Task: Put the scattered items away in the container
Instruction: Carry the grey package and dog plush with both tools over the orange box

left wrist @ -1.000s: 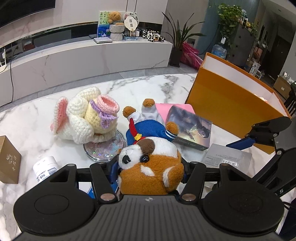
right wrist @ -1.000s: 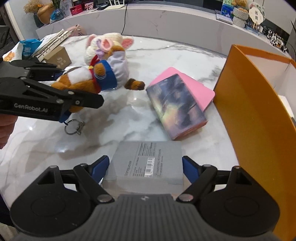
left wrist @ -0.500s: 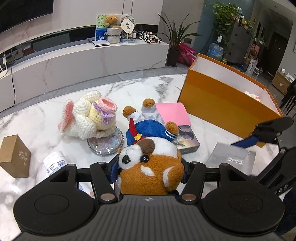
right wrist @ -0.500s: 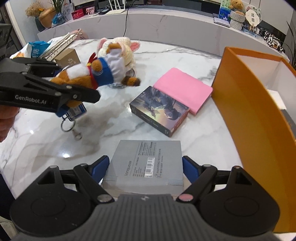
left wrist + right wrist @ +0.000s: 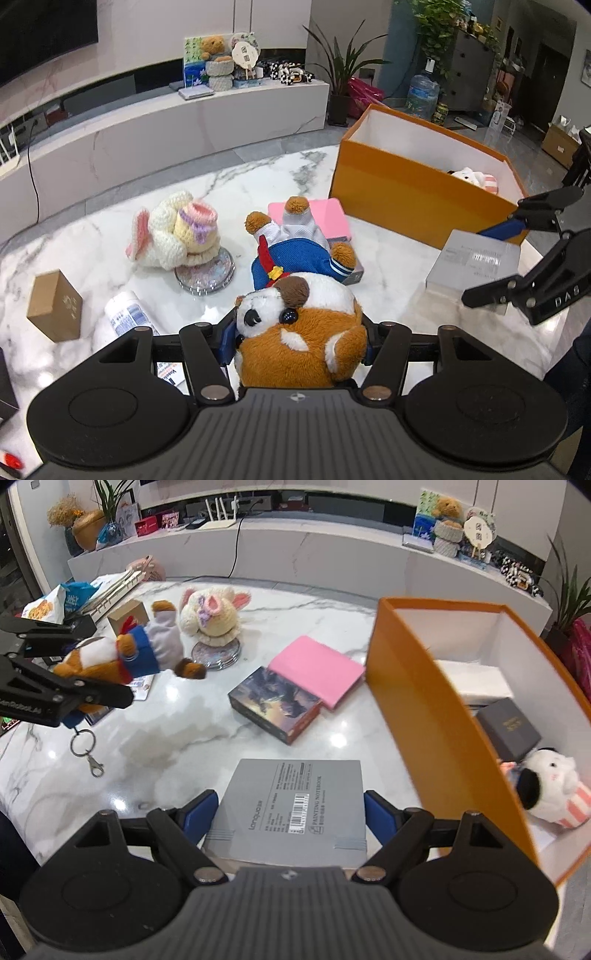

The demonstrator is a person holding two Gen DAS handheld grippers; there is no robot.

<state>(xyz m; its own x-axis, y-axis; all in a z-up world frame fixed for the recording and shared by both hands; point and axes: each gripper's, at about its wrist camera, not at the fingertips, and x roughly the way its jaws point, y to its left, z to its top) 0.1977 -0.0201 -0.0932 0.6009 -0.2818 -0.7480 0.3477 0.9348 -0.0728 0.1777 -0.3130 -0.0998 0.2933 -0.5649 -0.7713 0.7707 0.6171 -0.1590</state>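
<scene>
My left gripper (image 5: 299,341) is shut on a brown and white plush dog (image 5: 301,317) in a blue jacket, held above the marble table; the dog (image 5: 122,657) also shows at the left of the right wrist view, a key ring (image 5: 83,743) dangling under it. My right gripper (image 5: 291,812) is shut on a grey painting notebook (image 5: 295,801), lifted off the table; the notebook (image 5: 472,260) appears at the right of the left wrist view. The orange box (image 5: 436,701) stands open to the right, holding a white plush (image 5: 550,786), a dark box (image 5: 508,727) and a white box.
On the table lie a crocheted bunny (image 5: 177,232) on a glittery disc (image 5: 205,273), a pink book (image 5: 317,670), a picture-cover book (image 5: 275,703), a brown carton (image 5: 55,304) and a white jar (image 5: 125,317). A binder and a snack bag (image 5: 62,602) sit at the far left.
Both grippers have risen and drawn back from the table with their loads. The table items look smaller, and the inside of the orange box has come into view.
</scene>
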